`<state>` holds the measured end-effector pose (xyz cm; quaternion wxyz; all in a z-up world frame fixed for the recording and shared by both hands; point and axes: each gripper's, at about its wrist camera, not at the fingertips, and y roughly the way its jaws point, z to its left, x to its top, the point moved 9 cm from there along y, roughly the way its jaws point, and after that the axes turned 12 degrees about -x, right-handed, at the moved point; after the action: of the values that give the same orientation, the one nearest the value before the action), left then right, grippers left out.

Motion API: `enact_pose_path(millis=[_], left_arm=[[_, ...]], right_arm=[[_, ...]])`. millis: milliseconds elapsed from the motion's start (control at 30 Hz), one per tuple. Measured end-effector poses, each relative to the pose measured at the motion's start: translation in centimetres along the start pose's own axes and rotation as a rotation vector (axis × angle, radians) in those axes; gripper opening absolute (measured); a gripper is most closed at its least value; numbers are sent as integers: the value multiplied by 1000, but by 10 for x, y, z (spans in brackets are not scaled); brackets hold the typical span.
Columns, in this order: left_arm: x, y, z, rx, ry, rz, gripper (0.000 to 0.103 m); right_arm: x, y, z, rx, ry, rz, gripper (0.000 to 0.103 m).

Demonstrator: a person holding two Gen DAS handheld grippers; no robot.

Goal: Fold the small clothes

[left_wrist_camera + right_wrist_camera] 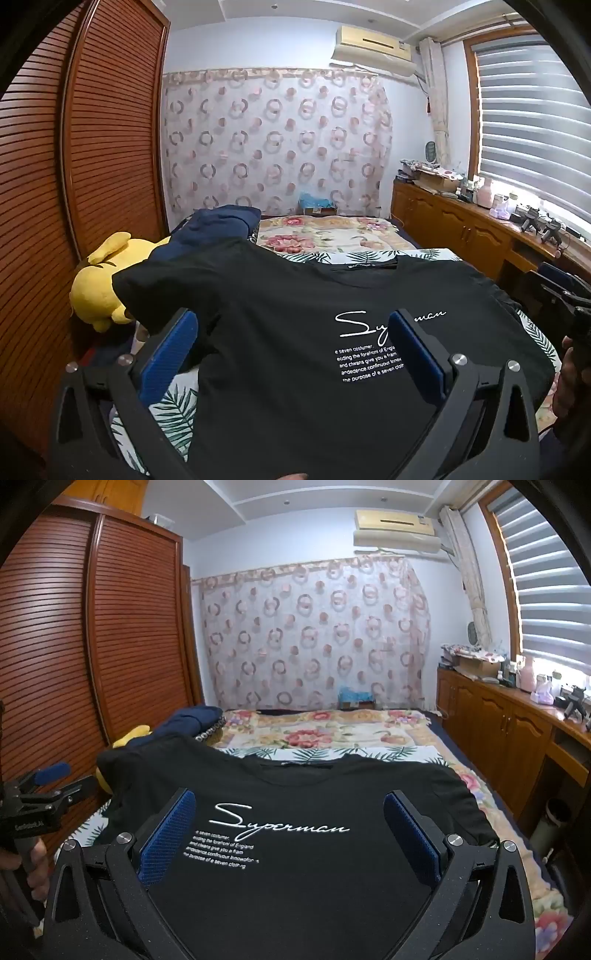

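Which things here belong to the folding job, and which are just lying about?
For the job: black T-shirt, left gripper, right gripper.
Lying about: yellow plush toy, navy garment, floral blanket.

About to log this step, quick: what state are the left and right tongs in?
Left tongs: open, holding nothing, above the black printed cotton T-shirt.
Right tongs: open, holding nothing, above the same shirt.

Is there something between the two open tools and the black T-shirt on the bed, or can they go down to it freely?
Nothing visible is in the way. The black T-shirt lies flat, print up, right under the open left tool and right tool. The yellow plush toy and navy garment lie beyond its far-left shoulder, aside.
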<state>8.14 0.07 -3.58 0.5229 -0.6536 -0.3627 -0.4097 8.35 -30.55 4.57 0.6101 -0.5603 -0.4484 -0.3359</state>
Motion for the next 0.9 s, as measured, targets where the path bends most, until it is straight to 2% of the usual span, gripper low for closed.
enact_pose_path(millis=[900], left_arm=[[10, -10, -1, 9, -4, -8, 103]], right_arm=[[-2, 1, 1, 0, -2, 6, 103]])
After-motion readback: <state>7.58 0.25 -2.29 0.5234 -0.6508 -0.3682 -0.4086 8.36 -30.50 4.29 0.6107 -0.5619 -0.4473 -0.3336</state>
